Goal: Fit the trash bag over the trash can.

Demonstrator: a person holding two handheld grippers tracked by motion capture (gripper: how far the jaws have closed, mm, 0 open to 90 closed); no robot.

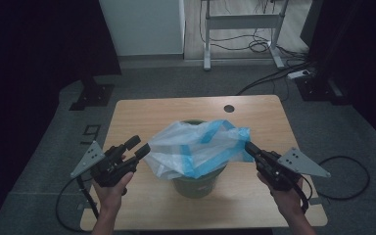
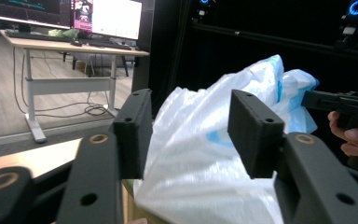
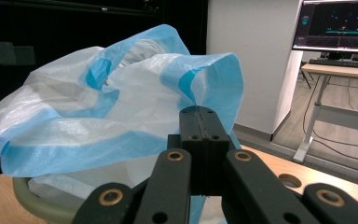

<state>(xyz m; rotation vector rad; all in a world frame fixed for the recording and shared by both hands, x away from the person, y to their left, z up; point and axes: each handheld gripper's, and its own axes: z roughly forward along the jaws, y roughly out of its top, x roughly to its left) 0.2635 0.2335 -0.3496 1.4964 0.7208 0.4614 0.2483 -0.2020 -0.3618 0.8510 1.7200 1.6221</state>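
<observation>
White and blue plastic, the bin bag (image 1: 196,147) billows out of the green bin (image 1: 198,183) standing on the wooden table (image 1: 254,115). Beside the bin's right, the right gripper (image 1: 248,147) is clenched on the bag's blue edge; beside its left, the left gripper (image 1: 136,147) stands released, the bag loose between its jaws.

1. The high view is dim, its left and right edges nearly black; the worktop (image 1: 254,112) catches soft light.
2. The glowing monitors (image 2: 107,18) wash out white.
3. The white bag (image 2: 205,158) shows mild glare.
4. Both gripper views look slightly soft and grainy.
</observation>
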